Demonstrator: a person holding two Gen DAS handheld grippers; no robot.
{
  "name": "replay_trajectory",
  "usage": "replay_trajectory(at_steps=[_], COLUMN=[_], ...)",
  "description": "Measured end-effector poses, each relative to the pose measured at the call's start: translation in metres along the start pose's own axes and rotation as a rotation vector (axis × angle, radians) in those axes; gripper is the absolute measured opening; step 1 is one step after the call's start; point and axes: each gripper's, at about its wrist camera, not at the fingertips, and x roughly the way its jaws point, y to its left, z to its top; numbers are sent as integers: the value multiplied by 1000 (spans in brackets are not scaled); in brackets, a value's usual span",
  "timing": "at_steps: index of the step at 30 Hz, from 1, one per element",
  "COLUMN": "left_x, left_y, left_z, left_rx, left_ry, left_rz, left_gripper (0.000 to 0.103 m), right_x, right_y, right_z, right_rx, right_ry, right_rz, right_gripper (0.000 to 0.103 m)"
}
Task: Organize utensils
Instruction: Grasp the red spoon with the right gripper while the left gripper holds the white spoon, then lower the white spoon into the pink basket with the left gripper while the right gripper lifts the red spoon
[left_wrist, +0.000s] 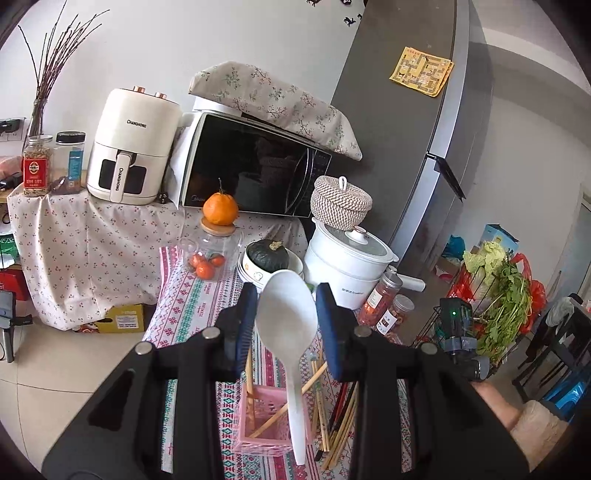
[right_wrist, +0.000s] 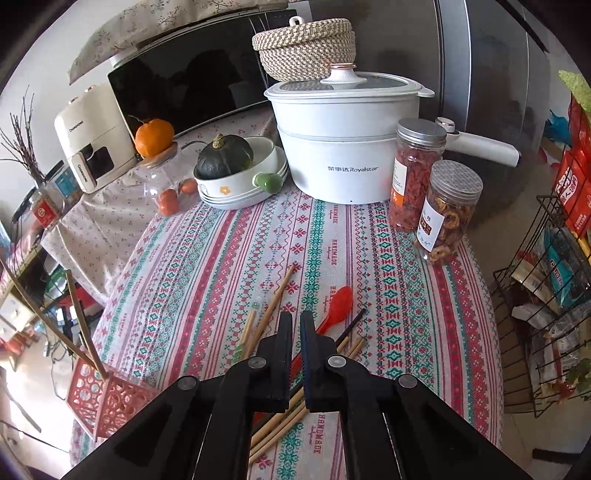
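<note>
Left tool (left_wrist: 286, 301) pinches glossy white spoon (left_wrist: 287, 314); long handle hangs down.

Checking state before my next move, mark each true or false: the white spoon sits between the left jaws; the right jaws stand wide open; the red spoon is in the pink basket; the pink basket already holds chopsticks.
1. The white spoon sits between the jaws of the left gripper. True: the pads press on the sides of its bowl.
2. The jaws of the right gripper stand wide open. False: they are shut, and nothing shows between them.
3. The red spoon is in the pink basket. False: it lies on the tablecloth among loose chopsticks.
4. The pink basket already holds chopsticks. True: a few basket chopsticks lean out of it.
</note>
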Motion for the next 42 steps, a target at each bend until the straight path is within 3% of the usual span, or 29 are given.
replay_trajectory(at_steps=[1,2,4,6,15,17,19,22,28,34,37,39,40,41,42], left_x=[-1,-2,-2,-3,2,5,9,11,8,5,9,10,9,8,8], left_y=[-2,-4,-6,-5,0,-1,-1,-1,-3,-5,-2,-2,-3,-4,-5], left_z=[0,-1,-1,0,3,2,1,1,-2,-1,0,0,-1,-1,-1], left_rx=[8,19,44,60,66,77,74,64,60,67,28,15,21,31,39], left_ry=[0,-2,-6,-10,3,6,12,7,-26,-75,-55,-41,-41,-44,-47], left_rz=[-3,-4,0,3,-9,-4,-1,6,23,23,17,5,2,3,4], left_gripper=[35,35,35,35,35,35,35,35,35,35,35,35,35,35,35], right_x=[4,8,22,38,115,125,127,118,102,74,60,63,67,73,79], right_y=[-3,-6,-11,-14,-33,-32,-33,-35,-42,-40,-35,-36,-36,-35,-34], right_z=[0,0,-2,-1,19,19,19,22,17,15,17,17,15,14,13], right_rx=[16,31,60,74,102,98,101,114,140,135,111,124,123,113,94], right_ry=[18,34,49,65,153,186,184,160,153,107,76,90,98,106,115], right_rz=[3,3,12,26,-67,-96,-100,-91,-73,-45,-37,-27,-35,-51,-66], right_gripper=[17,36,59,59,38,21,20,7,3,2,4,16,33,42,42])
